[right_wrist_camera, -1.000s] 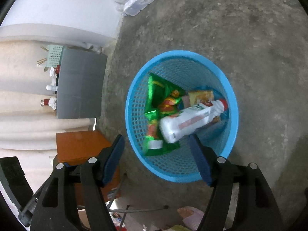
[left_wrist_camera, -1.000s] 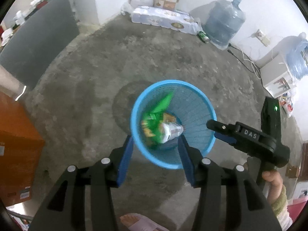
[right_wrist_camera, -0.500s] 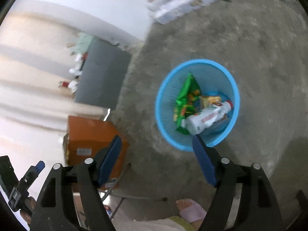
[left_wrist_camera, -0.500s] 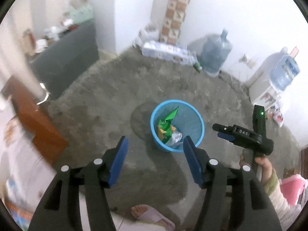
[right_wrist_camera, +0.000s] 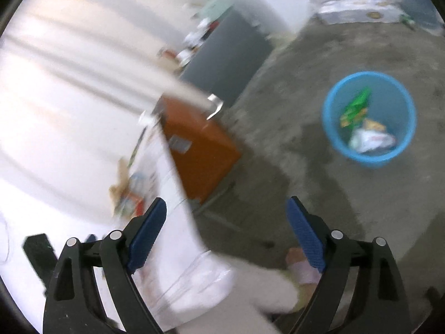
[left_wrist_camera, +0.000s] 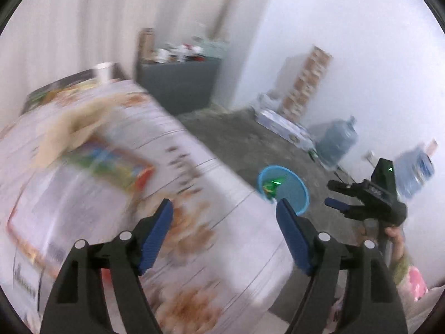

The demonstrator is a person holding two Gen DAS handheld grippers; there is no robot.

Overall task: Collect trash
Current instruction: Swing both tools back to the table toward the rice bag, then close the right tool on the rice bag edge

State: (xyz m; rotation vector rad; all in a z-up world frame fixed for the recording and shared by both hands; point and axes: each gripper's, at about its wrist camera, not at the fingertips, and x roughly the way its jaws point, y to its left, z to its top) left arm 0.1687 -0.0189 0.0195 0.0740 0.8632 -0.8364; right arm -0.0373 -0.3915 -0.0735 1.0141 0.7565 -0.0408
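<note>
A blue mesh basket (left_wrist_camera: pixel 294 192) stands on the concrete floor and holds a green snack bag (right_wrist_camera: pixel 356 108) and a white bottle (right_wrist_camera: pixel 372 140); it also shows in the right wrist view (right_wrist_camera: pixel 331 128). My left gripper (left_wrist_camera: pixel 225 233) is open and empty above a white patterned table (left_wrist_camera: pixel 91 183) with blurred wrappers (left_wrist_camera: pixel 111 164) on it. My right gripper (right_wrist_camera: pixel 226 236) is open and empty over the table's edge and shows in the left wrist view (left_wrist_camera: pixel 338 194). Both views are motion-blurred.
An orange box (right_wrist_camera: pixel 200 147) stands on the floor beside the table. A dark grey cabinet (left_wrist_camera: pixel 178 83) stands against the wall. Water jugs (left_wrist_camera: pixel 336 142), a white flat pack (left_wrist_camera: pixel 283 128) and a brick column (left_wrist_camera: pixel 306 80) line the far wall.
Both grippers have risen and swung left, away from the basket toward the table. The basket now looks small and far off. Both stay open and empty.
</note>
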